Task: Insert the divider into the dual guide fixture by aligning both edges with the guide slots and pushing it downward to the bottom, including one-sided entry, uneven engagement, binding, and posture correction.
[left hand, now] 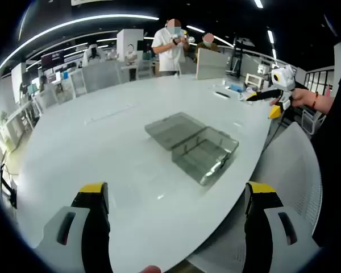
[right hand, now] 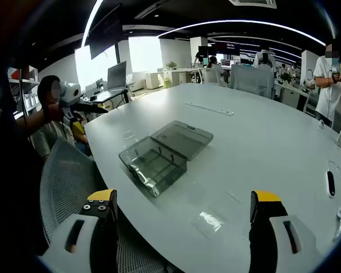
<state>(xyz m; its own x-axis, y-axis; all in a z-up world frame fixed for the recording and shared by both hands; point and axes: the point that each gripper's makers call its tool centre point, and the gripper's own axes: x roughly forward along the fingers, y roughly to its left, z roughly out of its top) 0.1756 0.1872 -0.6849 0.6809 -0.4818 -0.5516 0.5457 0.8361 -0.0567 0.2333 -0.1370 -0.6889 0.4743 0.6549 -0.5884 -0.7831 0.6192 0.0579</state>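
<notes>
In the left gripper view, the left gripper (left hand: 178, 205) hovers with jaws spread wide and empty over the white table (left hand: 102, 142). The clear fixture box (left hand: 193, 145) lies open ahead, well apart from it; the right gripper (left hand: 273, 94) shows far right near a mesh chair (left hand: 292, 165).

In the right gripper view, the right gripper (right hand: 182, 219), jaws spread and empty, faces the box (right hand: 163, 152). A clear divider sheet (right hand: 209, 222) lies flat near the table edge.
</notes>
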